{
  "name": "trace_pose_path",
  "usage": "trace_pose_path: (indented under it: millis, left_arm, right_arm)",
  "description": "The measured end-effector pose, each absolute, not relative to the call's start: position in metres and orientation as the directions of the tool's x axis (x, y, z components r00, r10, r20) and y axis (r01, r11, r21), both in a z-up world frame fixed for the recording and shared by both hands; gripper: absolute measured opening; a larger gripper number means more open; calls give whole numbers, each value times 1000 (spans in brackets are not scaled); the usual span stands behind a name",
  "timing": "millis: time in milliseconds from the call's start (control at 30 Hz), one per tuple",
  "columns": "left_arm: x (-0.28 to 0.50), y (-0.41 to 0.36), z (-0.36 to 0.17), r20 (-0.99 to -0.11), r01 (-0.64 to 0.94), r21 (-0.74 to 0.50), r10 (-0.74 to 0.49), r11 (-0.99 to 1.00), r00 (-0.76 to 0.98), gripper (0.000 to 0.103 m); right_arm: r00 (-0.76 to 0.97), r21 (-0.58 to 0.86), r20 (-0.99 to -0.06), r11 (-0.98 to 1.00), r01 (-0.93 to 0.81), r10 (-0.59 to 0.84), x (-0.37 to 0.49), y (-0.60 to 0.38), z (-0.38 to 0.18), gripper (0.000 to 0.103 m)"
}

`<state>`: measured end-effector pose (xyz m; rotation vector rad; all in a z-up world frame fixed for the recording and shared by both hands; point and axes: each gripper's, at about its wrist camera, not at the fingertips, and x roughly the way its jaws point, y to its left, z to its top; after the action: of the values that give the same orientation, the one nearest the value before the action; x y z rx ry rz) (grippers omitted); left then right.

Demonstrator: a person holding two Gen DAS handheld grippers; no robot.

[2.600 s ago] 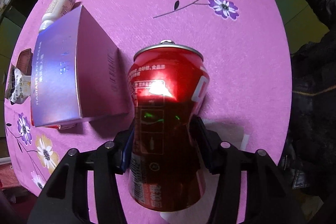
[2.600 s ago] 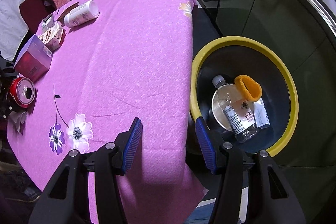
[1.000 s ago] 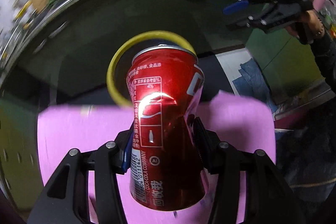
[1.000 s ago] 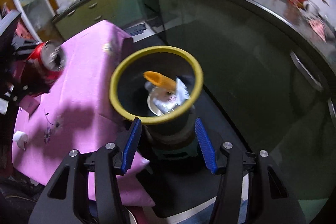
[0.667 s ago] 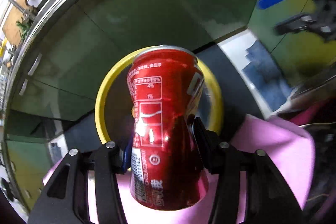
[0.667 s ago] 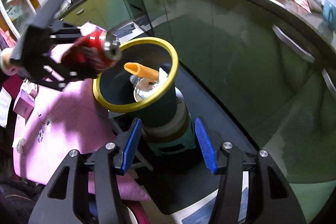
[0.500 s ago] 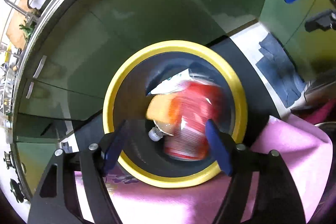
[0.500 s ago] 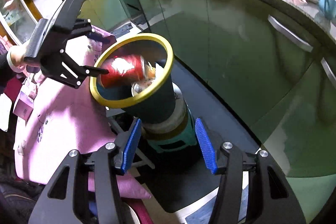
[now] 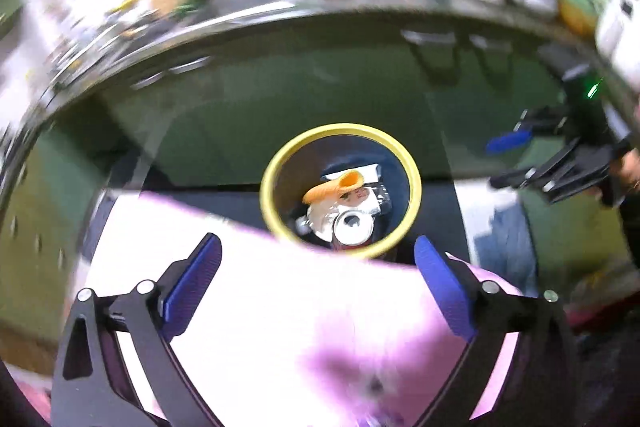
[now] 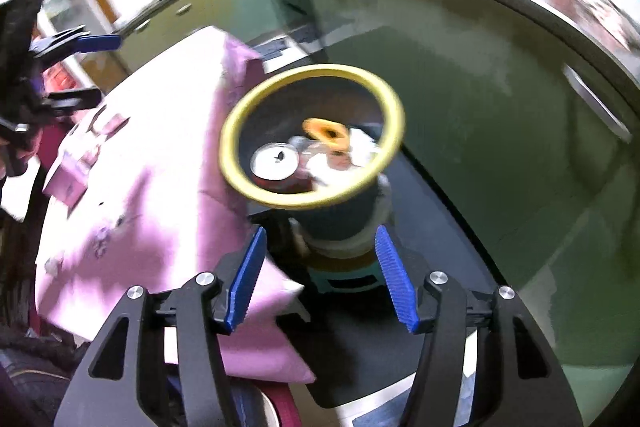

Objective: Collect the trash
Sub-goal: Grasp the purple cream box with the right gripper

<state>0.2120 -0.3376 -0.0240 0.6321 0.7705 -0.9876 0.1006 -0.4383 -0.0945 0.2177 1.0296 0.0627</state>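
Red can (image 9: 352, 225) upright in yellow-rimmed bin (image 9: 267, 183), beside plastic bottle (image 9: 320, 217), orange peel (image 9: 334, 187)

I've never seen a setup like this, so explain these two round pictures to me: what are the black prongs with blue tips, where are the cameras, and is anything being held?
No robot here: a person holds a two-finger gripper in each hand, each with a fisheye camera looking along its fingers. The left gripper fills one picture; its jaws have just been opening and stand wide, with nothing between them. The right gripper fills the other, also open and empty. Both look down on a yellow-rimmed bin beside a table under a pink cloth. In the bin lie a red can, top up, and an orange ring; the rest is blurred.
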Motion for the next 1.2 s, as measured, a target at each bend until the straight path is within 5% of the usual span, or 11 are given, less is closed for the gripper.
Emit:
trace_pose_path:
  millis: [200, 567, 1200]
  left_arm:
    - [176, -192, -8, -709, 711, 87, -458, 697, 536, 96]
    - [97, 10, -35, -617, 287, 39, -203, 957, 760, 96]
    - [75, 67, -57, -598, 221, -86, -228, 971, 768, 96]
  right_arm:
    - [496, 206, -823, 959, -194, 277, 137, -340, -80, 66]
    - [461, 184, -749, 819, -543, 475, 169, -114, -81, 89]
    - [477, 104, -774, 826, -554, 417, 232, 8, -115, 96]
